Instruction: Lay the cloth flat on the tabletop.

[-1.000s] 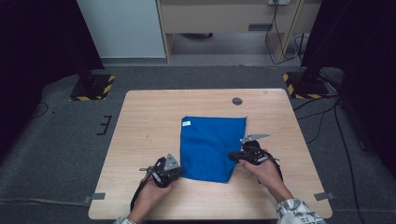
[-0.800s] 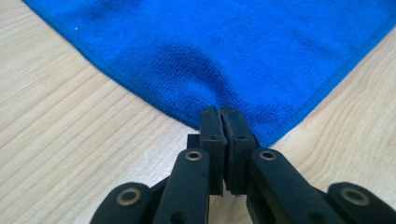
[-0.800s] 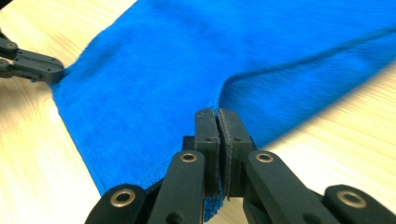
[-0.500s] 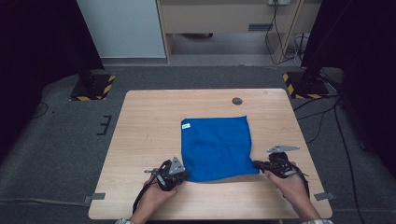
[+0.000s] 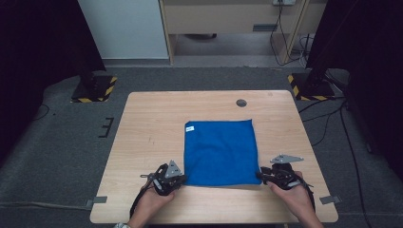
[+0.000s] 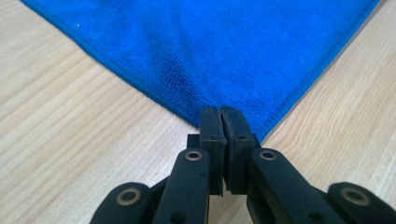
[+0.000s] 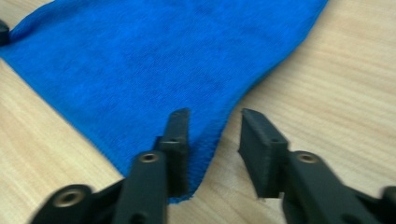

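Note:
A blue cloth (image 5: pixel 221 152) lies spread flat and square on the wooden table (image 5: pixel 152 123), with a small white label (image 5: pixel 189 128) at its far left corner. My left gripper (image 5: pixel 179 179) rests at the near left corner, jaws shut on the cloth's tip (image 6: pixel 210 46); the left gripper view shows the pads (image 6: pixel 212 126) pressed together there. My right gripper (image 5: pixel 260 175) sits at the near right corner. Its jaws have just been opening and stand apart, with the cloth's corner (image 7: pixel 154 60) lying loose between and under them (image 7: pixel 215 126).
A round dark grommet (image 5: pixel 241 102) sits in the tabletop beyond the cloth. Bare wood surrounds the cloth on all sides. Two stands with yellow-black striped bases (image 5: pixel 95 90) flank the table on the grey floor.
The right gripper pulled the cloth's near right corner out to the right, flattening the folded cloth into a square, then opened its jaws. The left gripper stayed in place.

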`<state>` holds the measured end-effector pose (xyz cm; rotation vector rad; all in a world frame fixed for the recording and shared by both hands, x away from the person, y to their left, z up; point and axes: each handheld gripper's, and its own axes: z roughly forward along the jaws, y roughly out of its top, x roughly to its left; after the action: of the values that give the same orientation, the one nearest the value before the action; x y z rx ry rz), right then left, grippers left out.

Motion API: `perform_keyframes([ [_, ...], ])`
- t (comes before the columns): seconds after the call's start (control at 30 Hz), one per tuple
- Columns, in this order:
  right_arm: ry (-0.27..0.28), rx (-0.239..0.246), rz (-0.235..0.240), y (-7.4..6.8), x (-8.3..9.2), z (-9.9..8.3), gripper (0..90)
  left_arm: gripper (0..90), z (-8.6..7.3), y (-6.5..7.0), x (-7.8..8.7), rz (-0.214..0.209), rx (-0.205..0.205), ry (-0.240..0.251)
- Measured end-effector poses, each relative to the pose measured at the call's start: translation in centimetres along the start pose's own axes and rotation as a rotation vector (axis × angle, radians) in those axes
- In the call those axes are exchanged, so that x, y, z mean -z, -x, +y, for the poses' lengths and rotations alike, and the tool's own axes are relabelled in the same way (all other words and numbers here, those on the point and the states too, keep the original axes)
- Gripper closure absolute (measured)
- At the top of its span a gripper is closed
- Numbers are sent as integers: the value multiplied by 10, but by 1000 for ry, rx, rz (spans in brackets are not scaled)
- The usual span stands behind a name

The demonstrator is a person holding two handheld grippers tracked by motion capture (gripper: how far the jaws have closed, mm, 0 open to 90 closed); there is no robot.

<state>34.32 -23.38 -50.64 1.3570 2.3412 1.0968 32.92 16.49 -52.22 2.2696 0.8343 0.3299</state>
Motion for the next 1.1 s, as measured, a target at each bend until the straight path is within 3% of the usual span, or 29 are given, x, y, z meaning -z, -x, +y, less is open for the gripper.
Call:
perform_keyframes([
  [0.27, -22, 1, -24, -1, 7, -3, 567, 857, 0, 3, 0, 5, -2, 3],
  [0.5, -53, 9, -49, 3, 11, -7, 561, 632, -4, -2, 8, 44, 15, 30],
  [0.63, -27, 3, -41, 5, 11, -7, 481, 492, -10, -12, 19, 63, 43, 81],
  [0.67, 3, 17, -48, 6, 10, -5, 391, 452, -11, -18, 23, 73, 67, 95],
  [0.7, 3, 17, -48, 6, 10, -5, 391, 417, -11, -18, 23, 73, 67, 95],
  [0.8, 48, 17, -45, 5, 7, -2, 266, 328, -11, -27, 26, 84, 104, 123],
  [1.0, 84, 36, -43, -1, 0, 3, 170, 161, -7, -31, 25, 79, 118, 132],
  [1.1, 89, 40, -33, -3, -1, 6, 161, 127, -2, -33, 24, 71, 122, 132],
])
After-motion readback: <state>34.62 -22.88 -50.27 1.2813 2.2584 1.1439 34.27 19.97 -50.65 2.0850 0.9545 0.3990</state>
